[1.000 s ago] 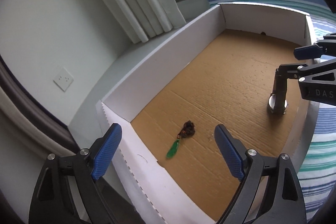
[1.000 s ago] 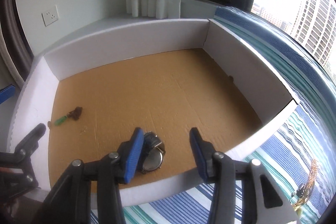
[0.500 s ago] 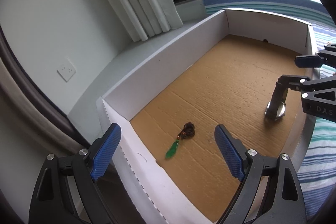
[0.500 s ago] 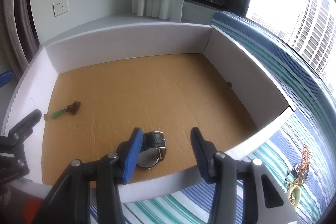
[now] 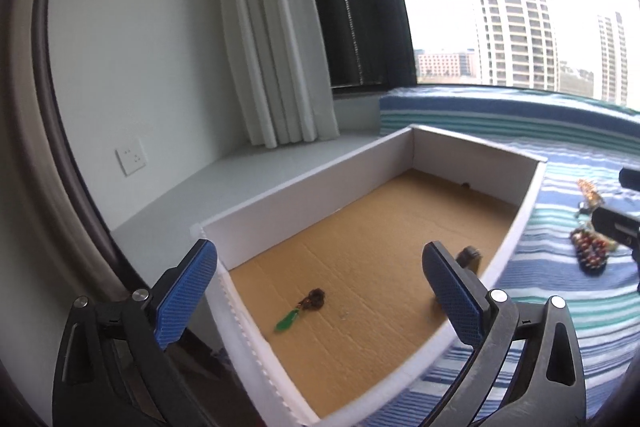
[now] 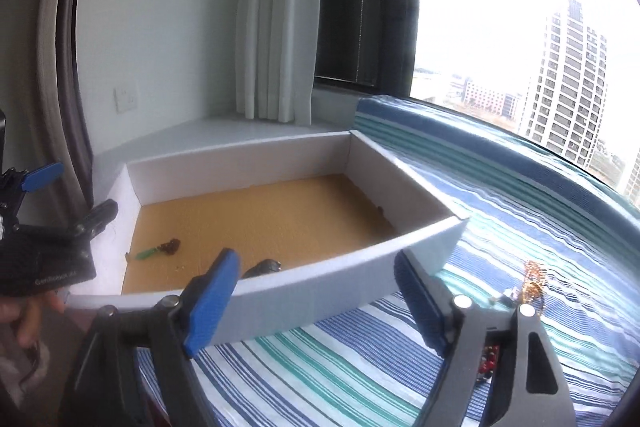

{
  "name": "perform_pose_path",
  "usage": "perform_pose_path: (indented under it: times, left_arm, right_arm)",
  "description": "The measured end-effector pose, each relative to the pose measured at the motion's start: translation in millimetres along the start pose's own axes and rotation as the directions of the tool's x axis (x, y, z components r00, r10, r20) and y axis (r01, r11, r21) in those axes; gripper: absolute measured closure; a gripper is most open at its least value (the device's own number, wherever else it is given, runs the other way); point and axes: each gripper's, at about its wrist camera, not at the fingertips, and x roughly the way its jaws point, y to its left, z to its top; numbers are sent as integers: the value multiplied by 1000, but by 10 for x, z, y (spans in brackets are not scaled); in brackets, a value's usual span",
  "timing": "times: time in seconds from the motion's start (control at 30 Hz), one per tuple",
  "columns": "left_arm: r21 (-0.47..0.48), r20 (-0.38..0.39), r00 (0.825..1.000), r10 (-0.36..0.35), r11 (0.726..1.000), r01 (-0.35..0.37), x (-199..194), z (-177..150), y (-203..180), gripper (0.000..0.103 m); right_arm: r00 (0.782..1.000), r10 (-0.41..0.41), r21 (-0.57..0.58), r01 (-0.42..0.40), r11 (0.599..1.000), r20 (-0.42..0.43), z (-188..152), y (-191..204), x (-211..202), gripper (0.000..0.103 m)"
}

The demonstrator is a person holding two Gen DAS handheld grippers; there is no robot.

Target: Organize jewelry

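Observation:
A white box with a brown cardboard floor sits on a striped cloth; it also shows in the right wrist view. Inside lie a dark bead piece with a green pendant, seen in the right wrist view too, and a dark watch near the right wall. My left gripper is open and empty above the box's near corner. My right gripper is open and empty, outside the box's front wall. Gold chains and red beads lie on the cloth.
The striped blue and green cloth covers the surface right of the box. A grey sill, white curtain and wall socket stand behind the box. A window is at the back right.
My right gripper let go of the watch and pulled back out of the box over its front wall. My left gripper rose and tilted up. The watch stays in the box.

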Motion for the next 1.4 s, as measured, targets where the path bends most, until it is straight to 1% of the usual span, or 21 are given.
perform_pose_path:
  times: [0.07, 0.13, 0.17, 0.23, 0.33, 0.4, 0.43, 0.47, 0.53, 0.6, 0.67, 0.77, 0.8, 0.9, 1.1, 1.2, 1.4]
  left_arm:
    - [-16, 16, 995, -94, 995, 94, -148, 31, -140, 1]
    - [-16, 21, 983, -183, 983, 184, -268, 25, -329, 1]
    - [-5, 13, 973, -231, 973, 231, -313, 6, -447, 1]
    - [21, -26, 943, -330, 943, 331, -361, -56, -699, 1]
    - [32, -101, 888, -449, 890, 454, -401, -218, -1046, 1]
    - [38, -155, 849, -505, 856, 516, -434, -327, -1251, 1]
    - [46, -172, 834, -524, 842, 538, -454, -366, -1320, 1]
    - [57, -180, 825, -536, 831, 553, -490, -416, -1375, 1]
    - [79, -189, 815, -548, 819, 569, -524, -439, -1451, 1]
    - [91, -195, 805, -561, 807, 584, -586, -454, -1507, 1]
    - [91, -200, 801, -565, 803, 589, -605, -449, -1543, 1]
    - [75, -208, 795, -570, 801, 594, -638, -466, -1548, 1]
    - [73, -212, 793, -570, 800, 595, -631, -469, -1553, 1]
    - [77, -222, 796, -563, 804, 590, -620, -493, -1562, 1]
    - [61, -240, 794, -559, 807, 587, -648, -545, -1491, 1]
    - [62, -250, 792, -556, 808, 586, -630, -559, -1513, 1]
    - [63, -274, 786, -554, 806, 589, -616, -605, -1554, 1]
  right_arm:
    - [1000, -31, 31, 31, 999, -1, -129, -119, -232, 19]
    - [998, -61, 69, 62, 996, -10, -275, -241, -432, 18]
    - [997, -77, 86, 78, 993, -16, -355, -296, -518, 18]
    - [992, -119, 116, 122, 986, -31, -530, -407, -675, 18]
    - [978, -191, 154, 202, 967, -82, -832, -581, -858, 18]
    - [961, -249, 162, 267, 950, -122, -1035, -688, -979, 18]
    - [951, -275, 162, 296, 941, -140, -1129, -721, -1030, 18]
    - [941, -298, 163, 323, 932, -159, -1231, -758, -1096, 18]
    - [924, -335, 178, 367, 913, -186, -1397, -846, -1221, 18]
    - [909, -367, 205, 404, 892, -196, -1543, -925, -1344, 18]
    - [897, -394, 215, 432, 876, -200, -1639, -958, -1429, 17]
    - [887, -412, 199, 451, 870, -209, -1740, -970, -1451, 17]
    - [888, -406, 197, 447, 873, -215, -1756, -971, -1423, 17]
    - [901, -373, 208, 418, 884, -223, -1806, -949, -1401, 17]
    - [917, -349, 200, 385, 901, -195, -1774, -842, -1366, 17]
    - [920, -346, 204, 380, 902, -185, -1766, -812, -1384, 17]
    - [919, -347, 206, 383, 901, -189, -1776, -805, -1391, 17]
